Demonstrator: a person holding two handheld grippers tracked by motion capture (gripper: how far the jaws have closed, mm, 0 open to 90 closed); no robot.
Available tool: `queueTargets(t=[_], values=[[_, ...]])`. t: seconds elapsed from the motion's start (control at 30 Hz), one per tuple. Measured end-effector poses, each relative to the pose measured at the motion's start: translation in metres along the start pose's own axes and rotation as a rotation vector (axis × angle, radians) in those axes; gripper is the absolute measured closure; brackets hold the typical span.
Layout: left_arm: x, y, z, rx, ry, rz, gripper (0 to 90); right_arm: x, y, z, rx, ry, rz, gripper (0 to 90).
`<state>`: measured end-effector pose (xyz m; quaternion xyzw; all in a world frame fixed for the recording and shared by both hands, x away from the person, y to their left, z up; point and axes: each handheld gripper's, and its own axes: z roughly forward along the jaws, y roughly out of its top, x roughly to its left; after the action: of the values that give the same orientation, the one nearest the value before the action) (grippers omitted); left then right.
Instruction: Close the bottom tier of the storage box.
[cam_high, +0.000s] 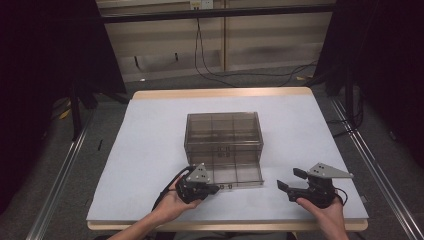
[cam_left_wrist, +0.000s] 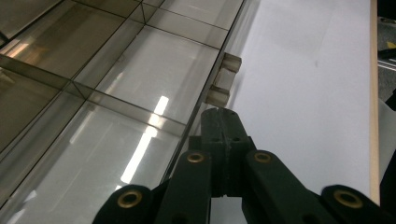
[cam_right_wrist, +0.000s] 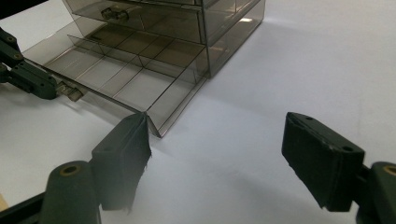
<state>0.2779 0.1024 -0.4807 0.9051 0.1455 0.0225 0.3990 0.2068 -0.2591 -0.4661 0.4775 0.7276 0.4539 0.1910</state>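
While the left gripper (cam_high: 214, 189) holds the handle (cam_high: 226, 187) of a pulled-out drawer (cam_high: 235, 173), the right gripper (cam_high: 289, 184) waits open beside it.

Seen from above, a smoky clear plastic drawer box (cam_high: 223, 131) sits in the middle of a white table (cam_high: 150, 150). Its bottom drawer is slid well out towards the person, showing empty divided compartments. In the left gripper view, the black jaws are pressed together at the small handle on the drawer's front edge; whether they pinch it cannot be told for sure. The right gripper's jaws stand wide apart, near the drawer's front right corner, holding nothing. My judgement: the drawer-sliding step is in hand. The next move calls for a straight, level pull or push along the drawer's runners, so it does not jam or drag the box.
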Motion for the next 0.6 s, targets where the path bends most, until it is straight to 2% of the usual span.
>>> queueTargets(t=[0.2, 0.23, 0.37, 0.47, 0.6], values=[[0.0011, 0.0017, -0.0015, 0.032, -0.001, 0.0, 90.0, 0.0004, 0.0001, 0.0012, 0.004, 0.007, -0.003, 23.2], [0.0011, 0.0012, -0.0002, 0.014, 0.001, -0.009, 90.0, 0.0008, 0.0001, 0.0013, 0.004, 0.007, -0.003, 23.3], [0.0013, 0.0022, -0.0008, 0.029, 0.008, -0.009, 90.0, 0.0012, 0.0003, 0.0018, 0.006, 0.011, -0.007, 23.4], [0.0027, 0.0023, 0.0011, 0.011, 0.013, -0.005, 90.0, 0.0017, 0.0004, 0.0026, 0.008, 0.014, -0.013, 23.4], [0.0033, 0.0023, 0.0008, 0.012, 0.018, -0.018, 90.0, 0.0029, 0.0005, 0.0029, 0.013, 0.02, -0.02, 23.4]])
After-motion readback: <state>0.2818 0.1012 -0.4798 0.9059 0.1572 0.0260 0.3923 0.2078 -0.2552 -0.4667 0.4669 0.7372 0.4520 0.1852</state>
